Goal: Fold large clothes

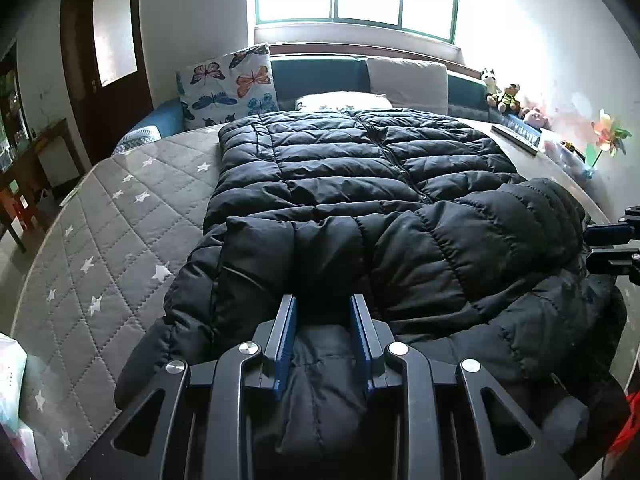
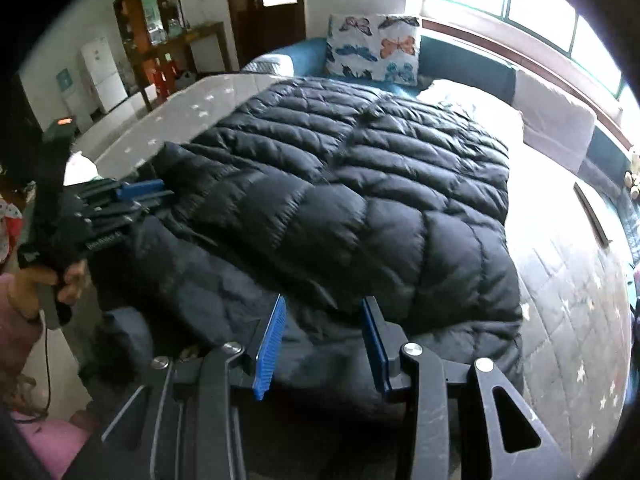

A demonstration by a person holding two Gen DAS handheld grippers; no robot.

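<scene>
On the bed [image 1: 104,216], a grey quilted cover sewn in diamonds and dotted with white stars, a black puffer jacket [image 1: 360,184] lies spread flat, zip side up, from the centre of the left wrist view out to 12 o'clock. Its shell is smooth and faintly shiny, stitched into fat horizontal tubes; the zip runs as a dark line up the middle. A padded sleeve lies folded across the body toward 3 o'clock, and the softer, matte hood bunches at 6 o'clock.

The left gripper [image 1: 325,320], black metal with ribbed blue pads, sits at 6 o'clock with its jaws narrow and jacket fabric bulging up between them; the pads press on that fold. The right gripper [image 2: 324,336], at 6 o'clock in its own view, has its jaws a little wider, closed on the jacket's near edge, whose fabric fills the gap between the blue pads.

In the right wrist view the left gripper shows at 9 o'clock, carried by a hand [image 2: 60,280] with a pink sleeve.

At 11 o'clock in the left wrist view a square cushion [image 1: 228,88] printed with butterflies leans against a teal headboard [image 1: 320,74]. Small plush toys [image 1: 504,94] line the ledge at 2 o'clock, beside a paper pinwheel [image 1: 608,136].
</scene>
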